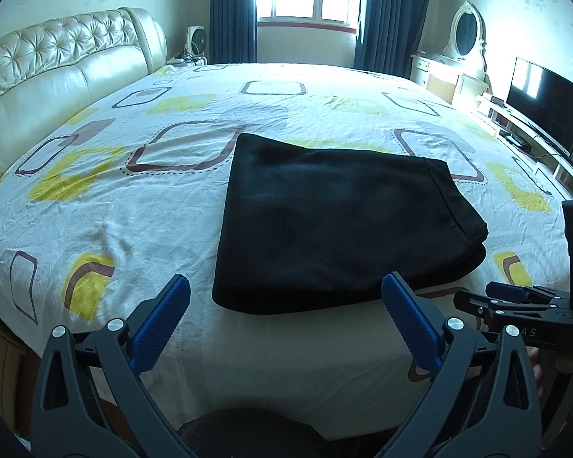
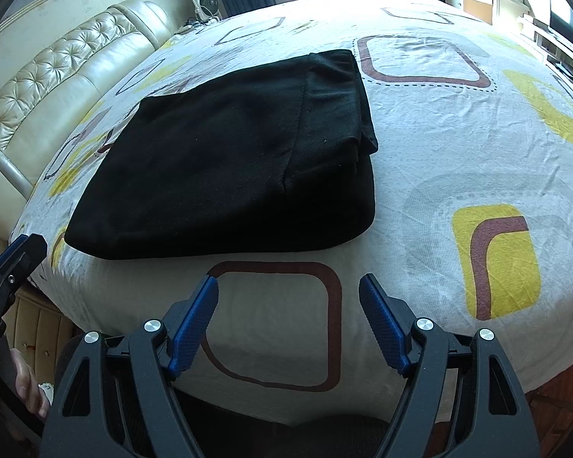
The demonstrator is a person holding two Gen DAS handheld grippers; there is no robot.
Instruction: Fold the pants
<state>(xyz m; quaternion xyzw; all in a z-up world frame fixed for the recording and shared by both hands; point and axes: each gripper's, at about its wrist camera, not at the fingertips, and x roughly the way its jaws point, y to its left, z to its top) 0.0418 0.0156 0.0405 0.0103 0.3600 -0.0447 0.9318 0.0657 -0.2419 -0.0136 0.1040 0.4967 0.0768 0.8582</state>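
- Left gripper (image 1: pixel 286 290) hangs at the bed's (image 1: pixel 286 374) near edge, jaws spread wide, holding nothing.
- Right gripper (image 2: pixel 288 290) likewise gapes empty.
- Pants (image 1: pixel 336 217) lie folded on the sheet, apparently finished, so both stand clear.

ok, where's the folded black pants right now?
The folded black pants lie flat on the patterned bedsheet near the bed's front edge, just ahead of both open grippers, touching neither.

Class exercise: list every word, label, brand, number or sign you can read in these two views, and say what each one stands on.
"AS": pale letters on the black body of the right tool, seen from the left wrist view; the rest of the word is hidden.
A pale mark on the left tool, at the right wrist view's edge: too cut off to read.
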